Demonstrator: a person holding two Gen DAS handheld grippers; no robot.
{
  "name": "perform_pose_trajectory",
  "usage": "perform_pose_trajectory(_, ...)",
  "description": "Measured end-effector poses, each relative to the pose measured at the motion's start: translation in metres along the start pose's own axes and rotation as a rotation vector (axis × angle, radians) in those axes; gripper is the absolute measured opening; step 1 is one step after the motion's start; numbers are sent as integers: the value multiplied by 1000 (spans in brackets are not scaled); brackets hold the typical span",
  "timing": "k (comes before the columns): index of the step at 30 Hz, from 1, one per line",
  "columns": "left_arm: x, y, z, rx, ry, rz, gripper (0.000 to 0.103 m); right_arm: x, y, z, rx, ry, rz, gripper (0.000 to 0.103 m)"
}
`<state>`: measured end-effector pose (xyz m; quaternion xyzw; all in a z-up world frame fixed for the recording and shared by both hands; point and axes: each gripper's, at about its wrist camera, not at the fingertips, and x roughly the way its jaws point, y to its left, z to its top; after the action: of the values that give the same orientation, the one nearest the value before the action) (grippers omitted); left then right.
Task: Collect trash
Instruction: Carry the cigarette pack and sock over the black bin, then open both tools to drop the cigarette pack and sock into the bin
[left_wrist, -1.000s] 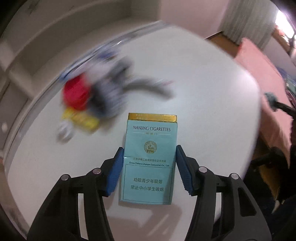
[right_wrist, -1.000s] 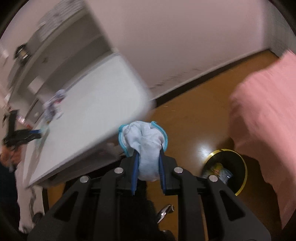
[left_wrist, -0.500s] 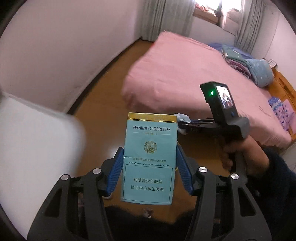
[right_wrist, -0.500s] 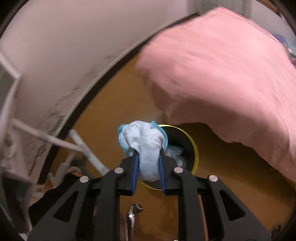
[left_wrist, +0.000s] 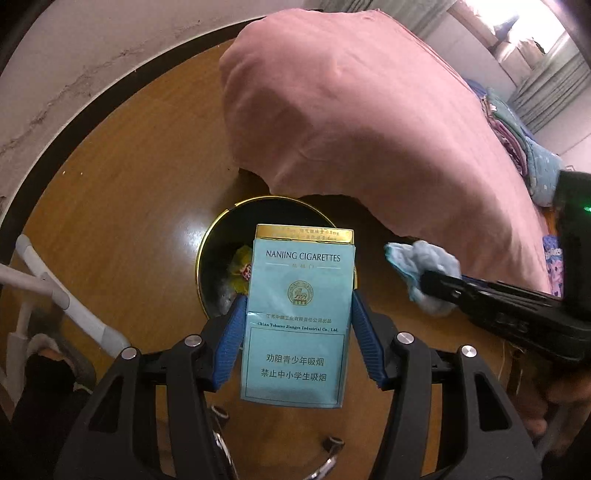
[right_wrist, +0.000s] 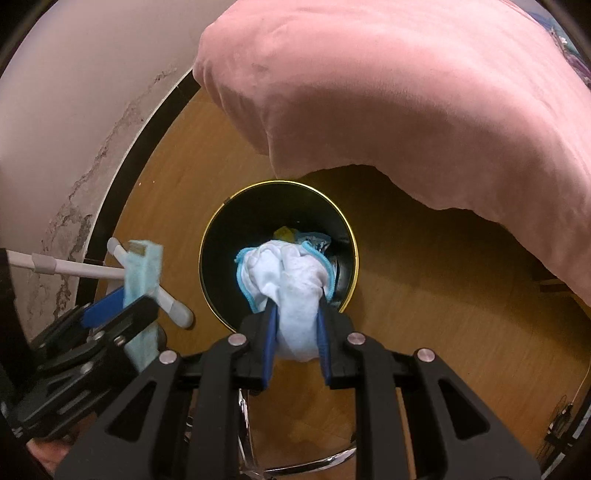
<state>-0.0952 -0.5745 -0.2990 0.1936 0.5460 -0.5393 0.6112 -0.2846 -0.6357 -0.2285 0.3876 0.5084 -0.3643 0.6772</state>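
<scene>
My left gripper is shut on a light blue cigarette pack with a gold top, held above the round black trash bin with a gold rim. My right gripper is shut on a crumpled white cloth with a blue edge, held above the same bin. The bin holds yellow and blue wrappers. The right gripper with its cloth shows at the right of the left wrist view. The left gripper with the pack shows at the left of the right wrist view.
The bin stands on a wooden floor beside a bed with a pink cover that overhangs it. A white wall with a black skirting runs on the left. White furniture legs and a chrome chair base are close by.
Both grippers swung away from the white table and down toward the floor. They now hover over the bin, still holding the pack and the cloth.
</scene>
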Motion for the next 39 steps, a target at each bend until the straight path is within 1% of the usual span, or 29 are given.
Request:
perform_pose_trajectory(2, 10, 2, -1, 32, -4, 45, 55, 0, -1, 0, 2, -2, 1, 19)
perform_pose_trajectory(3, 12, 1, -3, 34, 1, 47, 55, 0, -1, 0, 4, -6, 3, 19)
perform_pose_trajectory(4, 11, 1, -1, 28, 3, 30, 55, -1, -1, 1, 6, -9, 5, 19)
perform_pose_trajectory(6, 11, -2, -1, 22, 3, 7, 61, -2, -3, 3, 9, -16, 14, 19)
perform_pose_trajectory(7, 10, -4, 0, 29, 0, 13, 69, -2, -3, 4, 9, -19, 17, 19)
perform_pose_trajectory(8, 10, -6, -1, 39, -4, 25, 71, -2, -3, 4, 8, -22, 20, 19)
perform_pose_trajectory(11, 8, -6, -2, 41, -5, 27, 72, -4, -1, 4, 6, -26, 22, 19)
perform_pose_trajectory(17, -1, 5, -4, -2, -18, 14, 76, -7, 3, 4, -7, -32, 39, 20)
perform_pose_trajectory(18, -3, 6, -5, -8, -19, 9, 76, -8, 5, 4, -11, -36, 40, 22)
perform_pose_trajectory(20, -7, 7, -6, -13, -25, 6, 77, -12, 9, 5, -24, -63, 32, 39)
perform_pose_trajectory(21, -11, 6, -8, -11, -32, 4, 78, -15, 10, 5, -29, -75, 29, 54)
perform_pose_trajectory(22, -14, 6, -9, -8, -38, 5, 80, -18, 12, 5, -33, -91, 27, 60)
perform_pose_trajectory(23, -17, 6, -11, -6, -43, 6, 80, -24, 15, 6, -42, -117, 28, 60)
perform_pose_trajectory(26, -33, 3, -15, -7, -51, -7, 80, -34, 20, 8, -55, -146, 29, 64)
perform_pose_trajectory(27, -44, 0, -16, 1, -67, -12, 80, -39, 22, 8, -59, -157, 32, 65)
perform_pose_trajectory(29, -68, -6, -20, 18, -109, -15, 85, -49, 25, 9, -68, -180, 28, 65)
perform_pose_trajectory(31, -102, -14, -23, 39, -159, -13, 85, -68, 31, 10, -90, -221, 12, 66)
perform_pose_trajectory(32, -126, -19, -25, 52, -190, -8, 86, -75, 34, 10, -99, -237, 8, 67)
perform_pose_trajectory(34, -167, -25, -29, 75, -241, -4, 92, -103, 46, 7, -134, -288, 18, 70)
perform_pose_trajectory(35, -199, -28, -35, 94, -290, 23, 93, -112, 51, 6, -149, -301, 28, 71)
perform_pose_trajectory(36, -219, -29, -40, 107, -316, 49, 94, -125, 59, 3, -175, -319, 56, 73)
perform_pose_trajectory(37, -242, -29, -45, 118, -341, 75, 96, -142, 73, -3, -212, -342, 103, 75)
perform_pose_trajectory(39, -292, -22, -60, 134, -388, 128, 96, -162, 99, -12, -269, -369, 150, 76)
